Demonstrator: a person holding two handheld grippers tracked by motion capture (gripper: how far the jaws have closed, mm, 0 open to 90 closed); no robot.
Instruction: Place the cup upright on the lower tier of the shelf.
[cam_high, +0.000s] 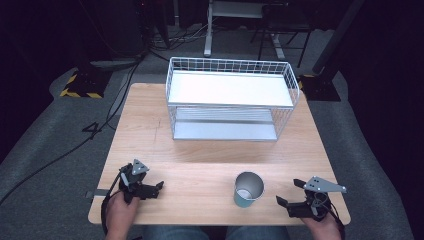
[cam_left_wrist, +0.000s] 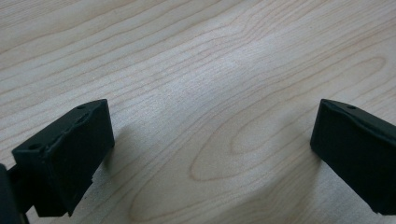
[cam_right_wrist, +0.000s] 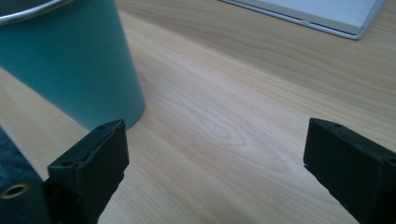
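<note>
A teal cup (cam_high: 248, 189) with a metal rim stands upright near the table's front edge, right of centre. My right gripper (cam_high: 290, 192) lies just right of it, pointing toward it, with its jaws wide apart and nothing between them. In the right gripper view the cup (cam_right_wrist: 74, 60) stands beyond the left jaw, outside the gap of the gripper (cam_right_wrist: 215, 158). My left gripper (cam_high: 159, 189) rests at the front left, jaws pointing right. In the left gripper view the gripper (cam_left_wrist: 210, 140) is open over bare wood.
A white two-tier wire rack (cam_high: 230, 97) stands at the back middle of the wooden table (cam_high: 200, 165), its lower shelf (cam_right_wrist: 317, 11) edging into the right gripper view. Cables and stands sit on the grey floor beyond.
</note>
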